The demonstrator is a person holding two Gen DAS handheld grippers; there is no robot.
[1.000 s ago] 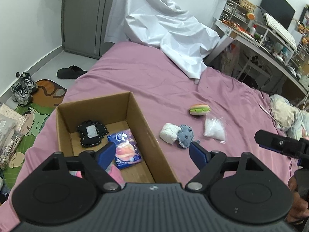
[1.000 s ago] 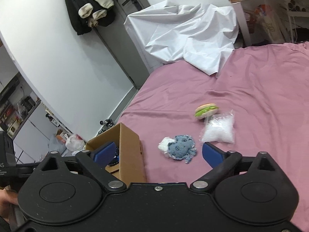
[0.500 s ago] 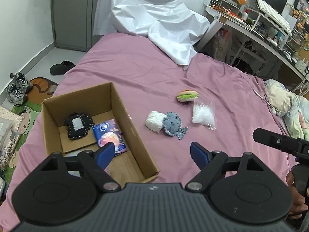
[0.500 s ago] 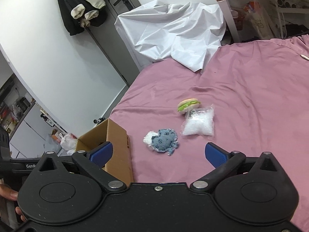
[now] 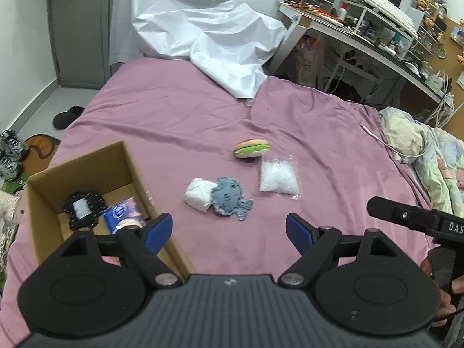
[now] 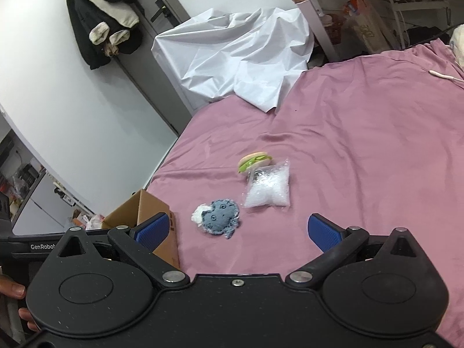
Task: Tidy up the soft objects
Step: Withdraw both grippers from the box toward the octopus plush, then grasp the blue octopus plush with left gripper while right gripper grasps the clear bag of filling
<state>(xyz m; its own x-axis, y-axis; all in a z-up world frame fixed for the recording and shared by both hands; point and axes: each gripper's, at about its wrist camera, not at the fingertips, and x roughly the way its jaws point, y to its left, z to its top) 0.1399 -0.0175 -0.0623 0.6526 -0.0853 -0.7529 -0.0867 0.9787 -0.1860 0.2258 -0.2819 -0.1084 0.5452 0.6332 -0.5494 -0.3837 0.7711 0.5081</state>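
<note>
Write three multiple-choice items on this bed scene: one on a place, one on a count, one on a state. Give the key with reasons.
1. The blue octopus plush touches:
A. the white ball
B. the burger plush
C. the cardboard box

2. Soft items lying on the pink sheet outside the box:
A. two
B. four
C. six

3. The left gripper is:
A. shut on the octopus
B. open, holding nothing
C. shut and empty

Key: A, the ball sits against the octopus; B, ball, octopus, burger and bead bag; B, its blue fingers stand wide apart.
</note>
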